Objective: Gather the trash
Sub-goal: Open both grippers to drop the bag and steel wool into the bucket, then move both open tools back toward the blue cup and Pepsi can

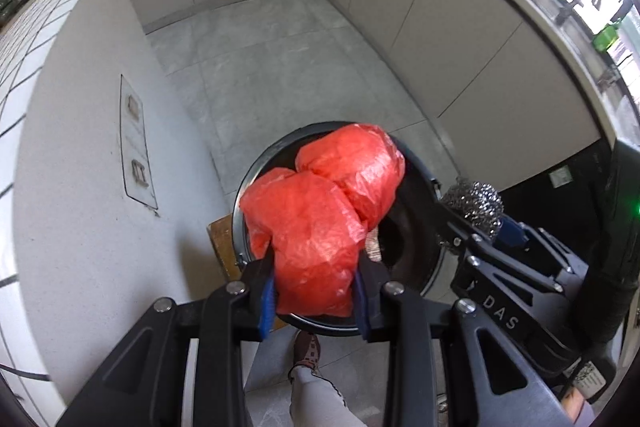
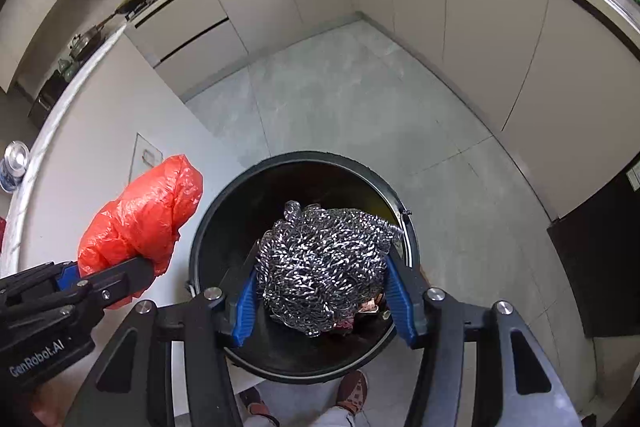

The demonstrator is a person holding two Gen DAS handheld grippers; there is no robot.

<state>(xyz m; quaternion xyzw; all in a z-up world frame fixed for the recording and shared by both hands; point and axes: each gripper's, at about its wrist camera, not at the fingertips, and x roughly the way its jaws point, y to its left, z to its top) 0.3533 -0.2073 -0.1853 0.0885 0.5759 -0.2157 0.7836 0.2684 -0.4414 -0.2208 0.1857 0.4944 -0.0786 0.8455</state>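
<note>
My left gripper (image 1: pixel 316 291) is shut on a crumpled red plastic bag (image 1: pixel 320 207), which hangs over the open black round bin (image 1: pixel 420 267). In the right wrist view the same red bag (image 2: pixel 140 219) shows to the left of the bin (image 2: pixel 224 211), held by the left gripper (image 2: pixel 100 279). My right gripper (image 2: pixel 320 299) is shut on a ball of steel wool (image 2: pixel 320 263), directly above the bin's mouth. From the left wrist view the steel wool (image 1: pixel 476 203) and the right gripper (image 1: pixel 472 223) appear at the bin's right rim. Some scraps lie inside the bin.
The bin stands on a grey tiled floor (image 2: pixel 352 107) beside a white island wall (image 1: pixel 100 167). Pale cabinets (image 2: pixel 480 27) run along the back and right under a countertop with pans and a kettle. A person's shoes (image 2: pixel 352 391) stand just before the bin.
</note>
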